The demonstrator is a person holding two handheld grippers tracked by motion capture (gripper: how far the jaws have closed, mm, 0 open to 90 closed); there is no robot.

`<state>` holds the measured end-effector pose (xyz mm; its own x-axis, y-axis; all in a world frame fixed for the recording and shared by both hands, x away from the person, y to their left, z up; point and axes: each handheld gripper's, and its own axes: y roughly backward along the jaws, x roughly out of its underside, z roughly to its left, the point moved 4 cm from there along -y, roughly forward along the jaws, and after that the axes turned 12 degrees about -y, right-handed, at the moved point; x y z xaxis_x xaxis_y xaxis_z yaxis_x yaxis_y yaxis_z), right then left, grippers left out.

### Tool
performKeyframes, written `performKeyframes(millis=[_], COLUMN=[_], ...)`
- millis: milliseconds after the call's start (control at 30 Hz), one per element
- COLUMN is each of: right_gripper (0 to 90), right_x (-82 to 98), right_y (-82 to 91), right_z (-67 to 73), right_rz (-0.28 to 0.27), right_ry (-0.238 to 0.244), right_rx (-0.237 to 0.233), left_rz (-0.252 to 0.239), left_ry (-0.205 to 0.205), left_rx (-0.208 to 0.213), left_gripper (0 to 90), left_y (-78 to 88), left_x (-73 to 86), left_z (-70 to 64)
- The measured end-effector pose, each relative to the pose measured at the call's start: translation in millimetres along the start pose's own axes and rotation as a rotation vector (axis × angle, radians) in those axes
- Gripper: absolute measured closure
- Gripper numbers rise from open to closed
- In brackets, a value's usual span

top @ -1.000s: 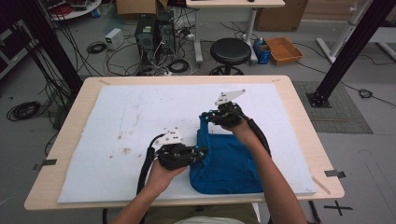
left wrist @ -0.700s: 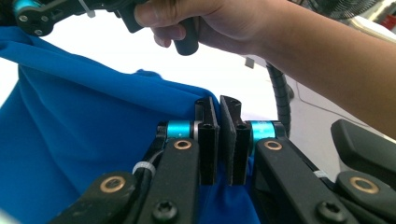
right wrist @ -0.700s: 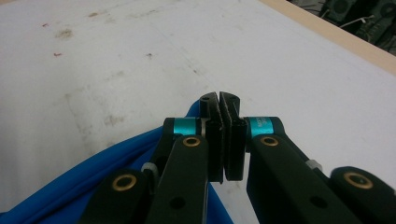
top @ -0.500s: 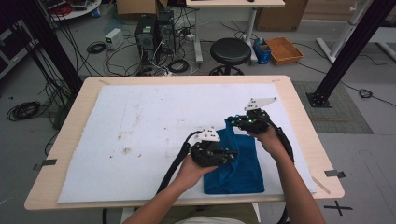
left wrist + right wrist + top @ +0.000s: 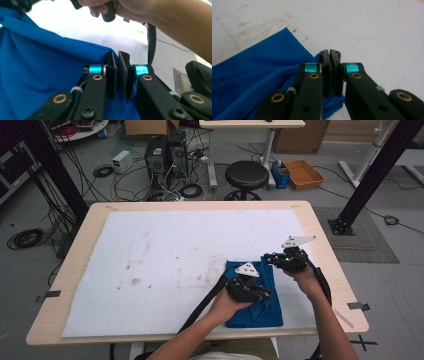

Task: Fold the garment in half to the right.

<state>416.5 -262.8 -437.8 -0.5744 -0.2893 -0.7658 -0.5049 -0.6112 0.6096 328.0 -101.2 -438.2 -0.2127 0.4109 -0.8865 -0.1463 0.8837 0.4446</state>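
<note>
A blue cloth (image 5: 255,295) lies folded on the white sheet (image 5: 165,250) near the table's front right edge, its near hem close to the sheet's front border. The left gripper (image 5: 248,287) rests over the cloth's middle, jaws pressed together with blue fabric (image 5: 45,72) caught between them. The right gripper (image 5: 280,260) sits at the cloth's far right corner, jaws closed on a fold of the same cloth (image 5: 262,72). Most of the stained sheet to the left and behind stays open. The wooden table (image 5: 320,235) shows a bare rim all round. Beyond it stand a black stool (image 5: 246,174), computer towers (image 5: 162,155) and loose cables (image 5: 25,238) on grey floor.
</note>
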Motion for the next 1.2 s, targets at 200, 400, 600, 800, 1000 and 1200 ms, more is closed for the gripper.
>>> performKeyframes(millis=[200, 400, 600, 800, 1000, 1200], right_gripper=[52.5, 43.1, 53.5, 29.7, 27.8, 48.9], right_x=[11.2, 16.3, 16.5, 9.1, -5.5, 15.3], right_y=[10.0, 27.0, 39.5, 15.2, -12.8, -27.0], right_z=[-10.9, -9.5, 5.8, 11.1, 18.7, 5.0], right_rz=[-0.022, -0.090, -0.132, -0.076, 0.038, 0.218], right_ry=[-0.100, -0.109, -0.086, -0.189, -0.122, -0.168], right_rx=[0.019, 0.051, 0.044, 0.029, 0.121, 0.108], left_rz=[-0.064, -0.106, -0.135, -0.161, -0.151, -0.147], left_ry=[-0.003, -0.003, 0.036, 0.093, 0.119, 0.109], left_rx=[-0.154, -0.332, -0.423, -0.487, -0.499, -0.492], left_gripper=[50.4, 37.4, 36.7, 36.7, 36.7, 36.7], left_y=[40.0, 100.9, 152.5, 183.5, 190.7, 189.4], left_x=[0.0, 20.7, 53.2, 78.4, 93.2, 92.1], left_z=[24.8, 55.3, 74.4, 84.7, 88.2, 86.7])
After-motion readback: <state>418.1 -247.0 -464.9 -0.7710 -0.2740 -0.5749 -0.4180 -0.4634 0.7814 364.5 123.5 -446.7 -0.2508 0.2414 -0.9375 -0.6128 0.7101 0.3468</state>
